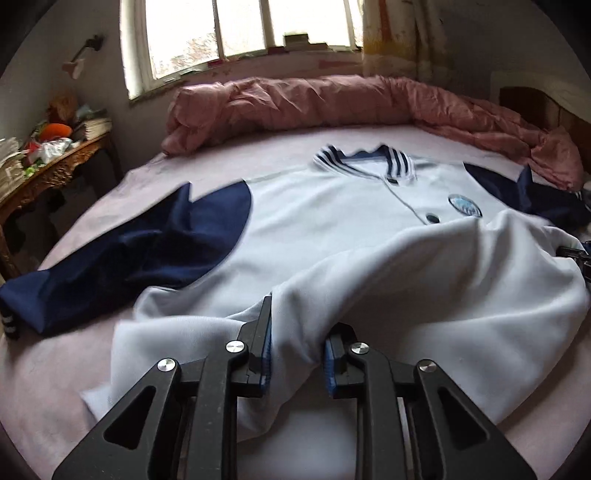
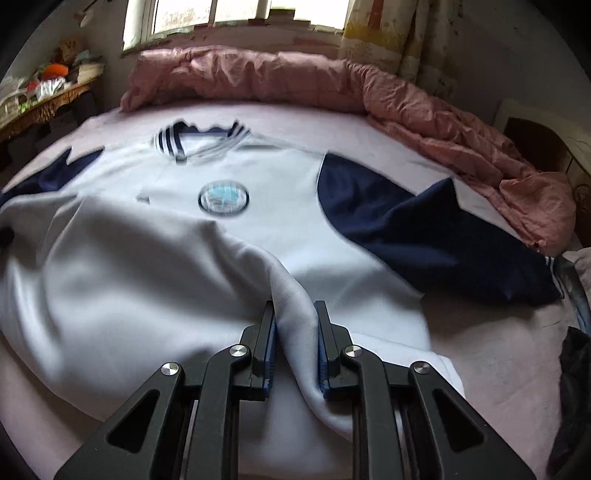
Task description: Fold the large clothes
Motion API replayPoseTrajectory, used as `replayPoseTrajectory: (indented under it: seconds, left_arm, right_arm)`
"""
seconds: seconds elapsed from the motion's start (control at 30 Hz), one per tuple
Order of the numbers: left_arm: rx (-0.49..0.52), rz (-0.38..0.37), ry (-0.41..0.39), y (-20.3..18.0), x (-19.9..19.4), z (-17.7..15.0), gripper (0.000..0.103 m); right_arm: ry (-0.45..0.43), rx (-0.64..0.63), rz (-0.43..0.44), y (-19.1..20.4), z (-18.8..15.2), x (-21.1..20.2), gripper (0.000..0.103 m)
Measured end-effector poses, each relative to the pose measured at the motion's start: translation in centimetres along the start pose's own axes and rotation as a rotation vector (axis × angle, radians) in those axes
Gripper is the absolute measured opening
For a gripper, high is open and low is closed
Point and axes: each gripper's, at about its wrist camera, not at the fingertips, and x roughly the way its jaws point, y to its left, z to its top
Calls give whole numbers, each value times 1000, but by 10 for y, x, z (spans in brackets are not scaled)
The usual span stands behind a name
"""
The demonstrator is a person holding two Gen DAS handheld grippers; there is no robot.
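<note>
A large white jacket (image 1: 325, 221) with navy sleeves (image 1: 155, 243), a striped collar and a round blue badge (image 2: 224, 197) lies face up on a pink bed sheet (image 1: 221, 162). My left gripper (image 1: 301, 317) is shut on a bunched fold of the jacket's white hem, lifted off the bed. My right gripper (image 2: 295, 308) is shut on another fold of the same hem (image 2: 291, 295). The raised hem arches between the two grippers. The right gripper's tip shows at the far right edge of the left wrist view (image 1: 576, 254).
A rolled pink quilt (image 1: 332, 103) lies along the far side of the bed and down its right side (image 2: 480, 155). A cluttered wooden side table (image 1: 48, 162) stands left of the bed. A window (image 1: 240, 33) is behind. Dark cloth (image 2: 572, 387) lies at the bed's right edge.
</note>
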Motion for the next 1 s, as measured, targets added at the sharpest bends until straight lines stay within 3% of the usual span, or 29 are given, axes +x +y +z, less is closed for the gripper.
replayPoseTrajectory:
  seconds: [0.07, 0.23, 0.33, 0.4, 0.47, 0.5, 0.63, 0.77, 0.83, 0.93, 0.97, 1.0]
  left_arm:
    - [-9, -14, -22, 2, -5, 1, 23]
    - [-57, -60, -49, 13, -11, 1, 31]
    - [-55, -45, -96, 10, -24, 1, 54]
    - [-71, -54, -143, 11, -38, 1, 62]
    - [-92, -40, -183, 13, -49, 0, 87]
    - [-106, -19, -198, 15, -53, 0, 91]
    - [-159, 36, -172, 29, -53, 0, 94]
    - [-175, 124, -93, 42, -33, -3, 94]
    - [-181, 143, -55, 49, -23, -7, 94]
    - [-264, 52, -30, 66, -12, -11, 93]
    - [-288, 23, -33, 70, -12, -13, 86]
    - [-311, -7, -33, 75, -10, -14, 78]
  right_arm:
    - [21, -25, 6, 0, -6, 6, 20]
    - [-33, 40, 58, -15, -7, -8, 20]
    - [-57, 67, 56, -23, -11, -17, 31]
    - [-83, 79, 17, -29, -12, -24, 57]
    - [-121, 110, -3, -40, -11, -35, 62]
    - [-136, 139, 5, -49, -10, -41, 62]
    - [-167, 263, 54, -87, -12, -53, 76]
    - [-72, 254, 181, -104, -16, -44, 86]
    - [-5, 218, 165, -102, -18, -32, 86]
    - [46, 219, 123, -103, -21, -13, 86]
    - [56, 230, 139, -104, -23, -9, 83]
    - [57, 249, 158, -107, -24, -6, 65]
